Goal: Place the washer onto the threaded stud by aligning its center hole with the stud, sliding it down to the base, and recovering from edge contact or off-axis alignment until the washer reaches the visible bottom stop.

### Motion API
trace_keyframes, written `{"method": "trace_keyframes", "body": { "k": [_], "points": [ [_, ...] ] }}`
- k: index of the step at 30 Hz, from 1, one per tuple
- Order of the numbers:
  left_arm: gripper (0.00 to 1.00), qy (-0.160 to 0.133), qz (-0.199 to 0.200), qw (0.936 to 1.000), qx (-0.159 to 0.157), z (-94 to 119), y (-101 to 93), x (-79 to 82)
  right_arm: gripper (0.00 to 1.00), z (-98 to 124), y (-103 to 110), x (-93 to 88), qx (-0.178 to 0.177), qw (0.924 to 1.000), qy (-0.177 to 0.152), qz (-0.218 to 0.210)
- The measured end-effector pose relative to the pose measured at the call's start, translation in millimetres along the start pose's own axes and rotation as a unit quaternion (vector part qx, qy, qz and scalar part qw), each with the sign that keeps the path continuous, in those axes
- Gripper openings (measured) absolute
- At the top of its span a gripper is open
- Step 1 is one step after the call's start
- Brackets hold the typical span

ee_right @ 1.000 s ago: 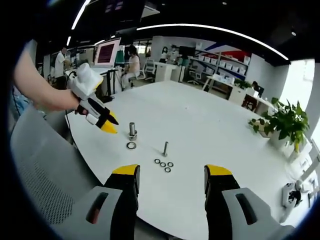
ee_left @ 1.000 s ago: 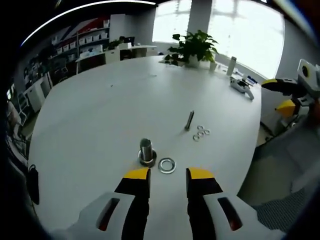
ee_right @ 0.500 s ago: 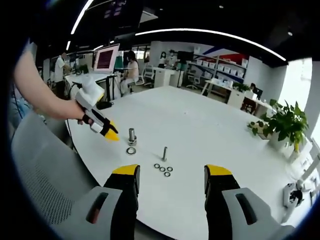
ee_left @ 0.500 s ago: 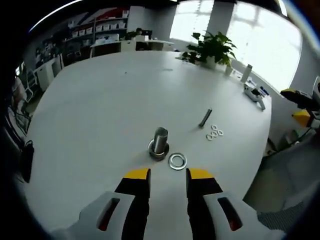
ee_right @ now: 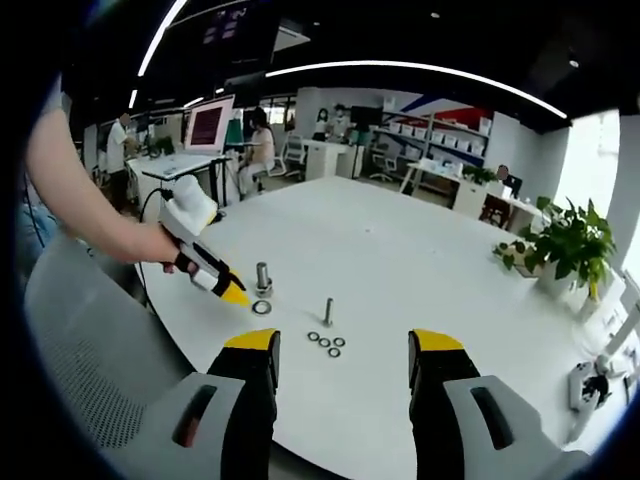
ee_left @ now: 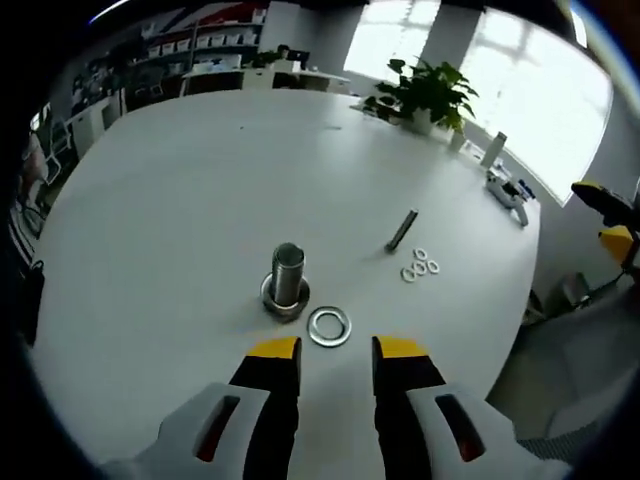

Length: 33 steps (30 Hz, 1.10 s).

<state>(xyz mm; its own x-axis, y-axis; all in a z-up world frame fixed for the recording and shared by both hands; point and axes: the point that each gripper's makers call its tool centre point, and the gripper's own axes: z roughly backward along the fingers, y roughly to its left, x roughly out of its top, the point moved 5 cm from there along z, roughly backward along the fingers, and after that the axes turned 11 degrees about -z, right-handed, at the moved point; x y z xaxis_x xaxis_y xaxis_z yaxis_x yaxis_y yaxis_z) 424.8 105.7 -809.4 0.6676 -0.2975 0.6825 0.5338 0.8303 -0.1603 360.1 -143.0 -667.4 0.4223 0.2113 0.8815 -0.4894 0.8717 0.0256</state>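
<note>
The washer (ee_left: 329,326) is a flat, shiny metal ring lying on the smooth white tabletop (ee_left: 180,200), just beside the base of the upright threaded stud (ee_left: 286,281) and just ahead of the left gripper (ee_left: 336,350), whose yellow-tipped jaws stand narrowly apart, empty. The right gripper (ee_right: 340,345) holds its jaws wide, also empty. A slim bolt (ee_left: 401,230) and four small rings (ee_left: 418,266) lie farther off.

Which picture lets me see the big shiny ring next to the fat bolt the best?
The left gripper view. There the big washer lies flat on the white table, close up, just beyond the left hand-held gripper and beside the threaded stud. In the right gripper view the washer is a tiny far-off ring.
</note>
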Motion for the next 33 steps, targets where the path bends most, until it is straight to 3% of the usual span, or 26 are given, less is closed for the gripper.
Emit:
{"method": "trace_keyframes", "body": {
  "k": [2, 5, 20, 25, 33],
  "points": [
    [0.26, 0.001, 0.025, 0.9997, 0.001, -2, 1.4, -2.4, 0.54, 0, -1, 0.7, -0.001, 1.0000, -0.003, 0.000],
    [0.26, 0.004, 0.025, 0.9997, 0.005, -6, 3.1, -3.5, 0.54, 2, -2, 1.7, -0.003, 0.9999, -0.009, -0.006],
    [0.24, 0.011, -0.055, 0.9982, 0.023, -25, -3.1, 1.9, 0.53, 3, -7, 2.2, -0.007, 0.9996, -0.016, -0.024],
    [0.24, 0.022, -0.097, 0.9947, 0.027, -29, -3.2, 0.5, 0.53, 3, -7, 2.8, -0.006, 0.9995, -0.019, -0.026],
    [0.21, 0.029, -0.128, 0.9909, 0.028, -33, -2.8, 1.5, 0.53, 3, -8, 2.6, -0.005, 0.9993, -0.020, -0.031]
  ]
}}
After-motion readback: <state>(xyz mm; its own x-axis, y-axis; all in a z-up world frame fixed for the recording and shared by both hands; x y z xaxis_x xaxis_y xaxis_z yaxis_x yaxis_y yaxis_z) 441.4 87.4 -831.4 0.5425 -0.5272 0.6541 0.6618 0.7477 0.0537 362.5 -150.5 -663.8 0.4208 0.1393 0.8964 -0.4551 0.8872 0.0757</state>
